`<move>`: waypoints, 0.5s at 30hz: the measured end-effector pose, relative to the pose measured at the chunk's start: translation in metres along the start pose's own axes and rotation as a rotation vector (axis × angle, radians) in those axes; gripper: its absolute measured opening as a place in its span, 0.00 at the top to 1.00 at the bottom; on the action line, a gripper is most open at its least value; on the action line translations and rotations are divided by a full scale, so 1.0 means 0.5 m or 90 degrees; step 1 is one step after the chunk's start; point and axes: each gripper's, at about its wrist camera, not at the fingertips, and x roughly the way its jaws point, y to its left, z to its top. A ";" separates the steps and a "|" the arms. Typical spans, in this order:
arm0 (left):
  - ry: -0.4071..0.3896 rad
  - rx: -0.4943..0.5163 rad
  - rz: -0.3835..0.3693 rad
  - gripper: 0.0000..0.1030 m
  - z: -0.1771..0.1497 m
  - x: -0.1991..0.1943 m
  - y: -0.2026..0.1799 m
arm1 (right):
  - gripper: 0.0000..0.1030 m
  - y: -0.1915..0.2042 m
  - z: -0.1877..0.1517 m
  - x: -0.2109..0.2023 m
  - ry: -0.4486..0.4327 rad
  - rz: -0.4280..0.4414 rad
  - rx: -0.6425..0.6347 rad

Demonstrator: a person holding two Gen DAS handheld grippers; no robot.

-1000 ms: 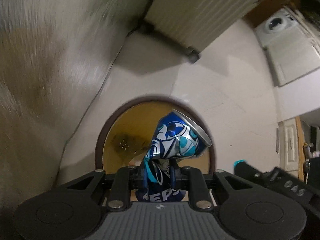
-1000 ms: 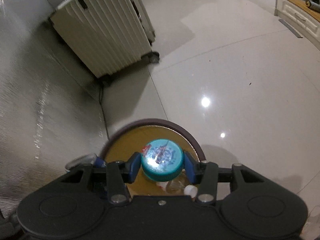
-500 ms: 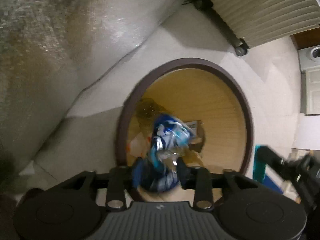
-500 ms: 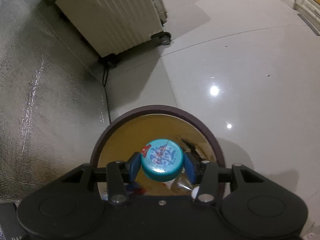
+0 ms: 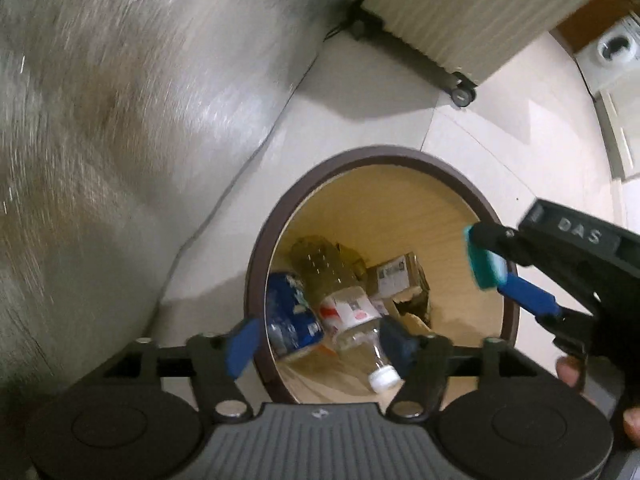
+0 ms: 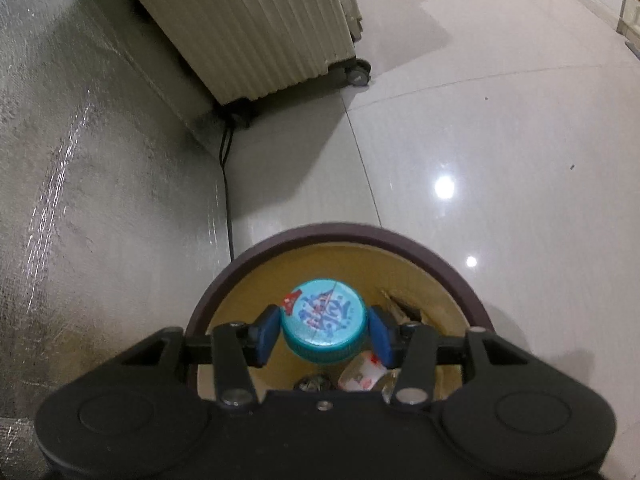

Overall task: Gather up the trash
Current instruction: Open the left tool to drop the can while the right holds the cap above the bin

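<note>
A round bin with a dark brown rim (image 5: pixel 380 152) and a wooden inside stands on the floor. In it lie a crushed blue can (image 5: pixel 290 320), a clear plastic bottle (image 5: pixel 344 308) and a cardboard box (image 5: pixel 396 280). My left gripper (image 5: pixel 320 344) hangs over the bin's near edge, its jaws opening with nothing between them. My right gripper (image 6: pixel 323 334) hovers over the bin rim (image 6: pixel 340 230), its jaws opening around a teal bottle cap (image 6: pixel 323 316) that the blue pads no longer clamp. The left wrist view shows the right gripper (image 5: pixel 500 268) and the cap (image 5: pixel 484 264) at the bin's right side.
A cream ribbed suitcase (image 6: pixel 256 28) on wheels stands beyond the bin. A silvery textured surface (image 6: pixel 80 200) runs along the left, with a black cable (image 6: pixel 228 184) at its edge. Glossy floor tiles (image 6: pixel 500 140) spread to the right. A person's fingers (image 5: pixel 570 370) hold the right gripper.
The left gripper let go of the blue can, which dropped into the bin, and its jaws spread wide. The right gripper sank closer to the bin with the cap, its pads parting slightly.
</note>
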 end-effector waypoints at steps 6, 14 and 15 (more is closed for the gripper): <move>-0.013 0.067 0.013 0.26 0.009 -0.016 -0.020 | 0.44 -0.011 0.008 -0.007 0.000 -0.015 0.007; 0.010 0.102 0.031 0.15 0.011 -0.025 -0.016 | 0.43 -0.014 -0.003 -0.044 0.042 -0.020 -0.052; 0.011 0.106 0.032 0.14 0.011 -0.029 -0.015 | 0.43 -0.015 -0.006 -0.049 0.044 -0.025 -0.058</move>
